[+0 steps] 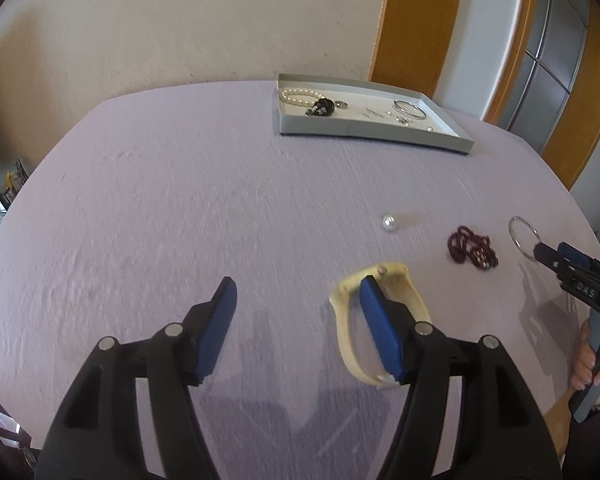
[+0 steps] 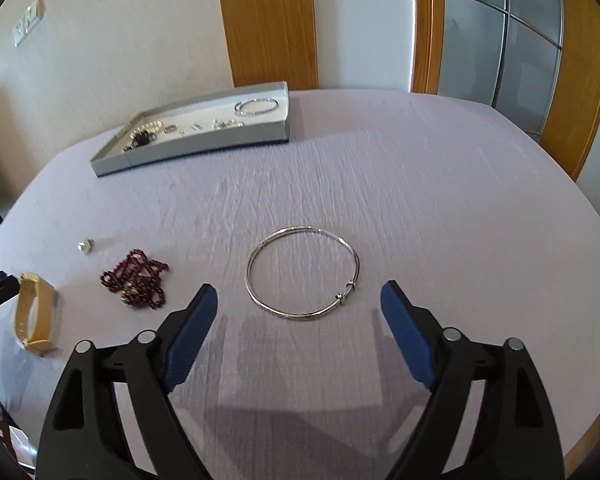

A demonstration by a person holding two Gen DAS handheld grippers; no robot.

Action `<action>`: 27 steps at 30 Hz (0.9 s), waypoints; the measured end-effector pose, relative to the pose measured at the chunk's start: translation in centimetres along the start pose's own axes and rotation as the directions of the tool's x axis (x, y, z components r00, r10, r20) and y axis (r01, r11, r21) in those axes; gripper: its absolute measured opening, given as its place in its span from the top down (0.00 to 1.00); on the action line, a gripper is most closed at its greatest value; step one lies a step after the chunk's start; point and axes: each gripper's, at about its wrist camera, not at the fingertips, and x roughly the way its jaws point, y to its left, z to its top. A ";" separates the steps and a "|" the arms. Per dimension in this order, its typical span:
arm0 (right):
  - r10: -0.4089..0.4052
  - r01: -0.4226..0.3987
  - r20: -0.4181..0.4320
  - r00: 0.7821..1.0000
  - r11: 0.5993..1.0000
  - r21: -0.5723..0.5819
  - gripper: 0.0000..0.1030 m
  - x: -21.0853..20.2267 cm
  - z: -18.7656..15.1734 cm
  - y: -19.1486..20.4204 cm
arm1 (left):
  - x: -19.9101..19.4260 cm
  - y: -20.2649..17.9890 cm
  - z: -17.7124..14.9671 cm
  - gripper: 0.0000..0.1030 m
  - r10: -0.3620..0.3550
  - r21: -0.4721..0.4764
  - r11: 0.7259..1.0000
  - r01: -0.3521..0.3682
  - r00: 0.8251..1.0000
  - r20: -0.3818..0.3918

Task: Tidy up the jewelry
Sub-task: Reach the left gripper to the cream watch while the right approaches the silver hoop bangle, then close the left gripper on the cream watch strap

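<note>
My left gripper (image 1: 298,286) is open; its right finger (image 1: 380,328) reaches inside a cream wristband (image 1: 346,322) lying on the lilac tablecloth. My right gripper (image 2: 298,294) is open and empty, just short of a thin silver bangle (image 2: 303,273) flat on the cloth. A dark red bead strand (image 2: 136,283) and a single pearl bead (image 2: 85,246) lie to the left of the bangle. The grey tray (image 2: 204,148) at the back holds a pearl bracelet (image 1: 300,95), a black beaded piece (image 1: 320,107), a silver bangle (image 1: 409,109) and small items.
The round table (image 2: 440,184) is covered in lilac cloth, its edge close on the right. A cream wall, a wooden door frame (image 2: 268,20) and a glass door (image 2: 500,40) stand behind. A hand (image 1: 592,364) holds the right gripper's handle.
</note>
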 end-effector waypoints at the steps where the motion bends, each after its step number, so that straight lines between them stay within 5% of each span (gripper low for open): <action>1: -0.006 0.006 -0.005 1.000 1.000 -0.001 0.14 0.2 0.0 0.1 | 0.0 -0.1 -0.2 0.38 -0.003 0.003 1.000 0.003 1.000 -0.002; 27: -0.050 0.046 -0.124 0.991 0.998 -0.031 0.10 3.4 1.7 1.0 | 2.7 -2.0 -1.1 0.37 0.012 0.040 0.999 -0.010 0.999 -0.051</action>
